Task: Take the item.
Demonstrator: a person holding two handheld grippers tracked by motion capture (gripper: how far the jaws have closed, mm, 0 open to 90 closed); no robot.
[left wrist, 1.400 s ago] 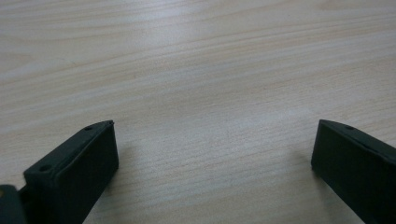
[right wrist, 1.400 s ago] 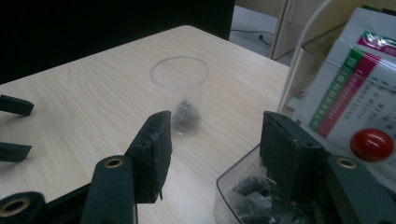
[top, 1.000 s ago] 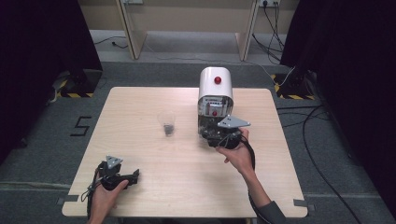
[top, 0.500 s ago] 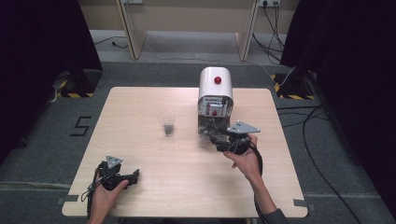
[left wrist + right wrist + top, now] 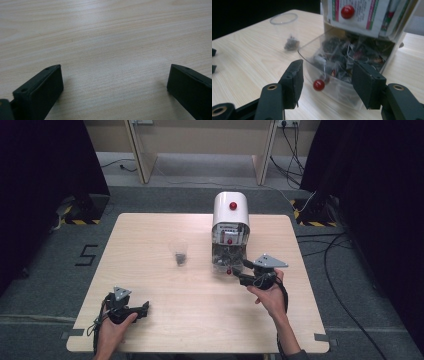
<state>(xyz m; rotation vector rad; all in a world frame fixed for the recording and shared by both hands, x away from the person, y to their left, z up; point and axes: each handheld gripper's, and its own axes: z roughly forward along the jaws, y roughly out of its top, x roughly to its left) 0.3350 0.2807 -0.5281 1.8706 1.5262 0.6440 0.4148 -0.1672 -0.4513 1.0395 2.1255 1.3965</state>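
Presently: clear drawer [image 5: 329,82], thin, light, slippery; take its red knob [image 5: 319,85]. Right gripper [image 5: 325,81] jaws wide; left gripper [image 5: 113,82] likewise.

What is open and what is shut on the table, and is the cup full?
Dispenser drawer: pulled open, full of tea bags.
Clear cup: upright, one dark tea bag at the bottom.
Right gripper: open, jaws either side of the drawer's red knob.
Left gripper: open, nothing between the jaws, low over the table.
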